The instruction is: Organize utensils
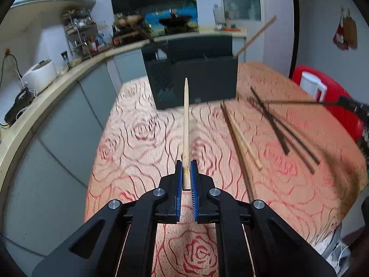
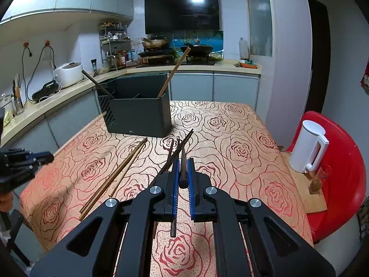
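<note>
My left gripper (image 1: pixel 186 173) is shut on the thick end of a pale wooden chopstick (image 1: pixel 186 120), whose tip points at the black utensil box (image 1: pixel 193 78). My right gripper (image 2: pixel 183 164) is shut on a dark chopstick (image 2: pixel 183 170), held above the rose-patterned tablecloth. A pair of light brown chopsticks (image 2: pixel 120 173) and two dark chopsticks (image 2: pixel 178 150) lie on the cloth in front of the black utensil box (image 2: pixel 138 113). In the box a dark chopstick (image 2: pixel 96 83) leans left and a brown chopstick (image 2: pixel 175 71) leans right.
A white kettle (image 2: pixel 309 147) stands on a board on a red chair (image 2: pixel 341 161) to the right of the table. A kitchen counter with a rice cooker (image 2: pixel 69 70) and a stove runs behind and to the left. The left gripper (image 2: pixel 27 159) shows at the left edge.
</note>
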`<state>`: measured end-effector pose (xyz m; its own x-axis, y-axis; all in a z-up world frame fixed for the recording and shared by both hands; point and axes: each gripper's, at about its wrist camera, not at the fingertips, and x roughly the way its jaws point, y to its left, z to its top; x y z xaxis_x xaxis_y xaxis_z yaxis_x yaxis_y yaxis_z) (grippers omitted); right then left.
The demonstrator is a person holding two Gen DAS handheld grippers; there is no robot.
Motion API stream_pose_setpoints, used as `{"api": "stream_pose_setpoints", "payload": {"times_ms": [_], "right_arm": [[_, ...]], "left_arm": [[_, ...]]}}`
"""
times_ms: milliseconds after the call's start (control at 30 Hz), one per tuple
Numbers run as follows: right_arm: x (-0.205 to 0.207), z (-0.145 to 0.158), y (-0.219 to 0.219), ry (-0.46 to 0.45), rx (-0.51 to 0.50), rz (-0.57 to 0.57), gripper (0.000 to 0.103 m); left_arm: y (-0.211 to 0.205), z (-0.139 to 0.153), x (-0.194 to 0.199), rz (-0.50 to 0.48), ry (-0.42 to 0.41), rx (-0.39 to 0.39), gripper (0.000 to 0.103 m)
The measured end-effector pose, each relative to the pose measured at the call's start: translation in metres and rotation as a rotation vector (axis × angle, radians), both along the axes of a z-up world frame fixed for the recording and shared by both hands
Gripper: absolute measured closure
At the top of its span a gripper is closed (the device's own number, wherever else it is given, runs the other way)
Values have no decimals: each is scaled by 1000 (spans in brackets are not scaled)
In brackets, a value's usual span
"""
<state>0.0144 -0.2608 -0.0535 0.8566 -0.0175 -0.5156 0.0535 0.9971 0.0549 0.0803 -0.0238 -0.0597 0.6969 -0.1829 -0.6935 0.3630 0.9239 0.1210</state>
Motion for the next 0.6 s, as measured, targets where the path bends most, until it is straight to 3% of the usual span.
{"api": "stream_pose_setpoints", "payload": {"times_ms": [300, 600], "right_arm": [[4, -14, 2, 52, 10, -1, 95], [6, 5, 1, 0, 17, 2, 95]], "left_arm": [[8, -20, 7, 23, 93, -6, 96], [20, 14, 2, 46, -32, -79, 97]]}}
